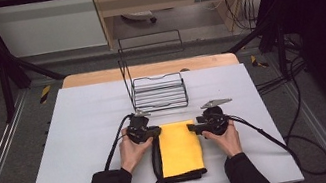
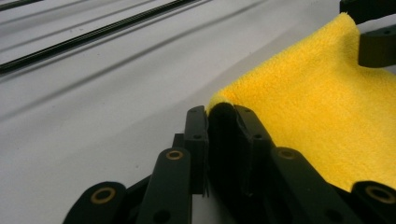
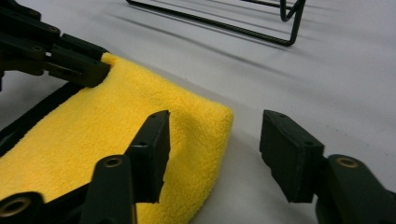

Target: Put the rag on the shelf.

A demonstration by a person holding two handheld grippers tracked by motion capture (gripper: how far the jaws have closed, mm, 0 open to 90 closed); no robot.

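Note:
A folded yellow cloth (image 1: 179, 147) with a black edge along its left and near sides lies flat on the white table (image 1: 82, 136). My left gripper (image 1: 158, 131) is at the cloth's far left corner. In the left gripper view its jaws (image 2: 222, 112) are pressed together on that corner of the cloth (image 2: 317, 102). My right gripper (image 1: 191, 127) is open at the far right corner. In the right gripper view (image 3: 215, 140) one jaw rests above the cloth (image 3: 116, 126) and the other over bare table. The left gripper (image 3: 100, 70) also appears there, at the other corner.
A black wire rack (image 1: 158, 92) stands just behind the cloth, close to both grippers, and its base wires (image 3: 280, 32) run across the right gripper view. Cables trail from both grippers toward the table's near side. White table surface stretches left and right of the cloth.

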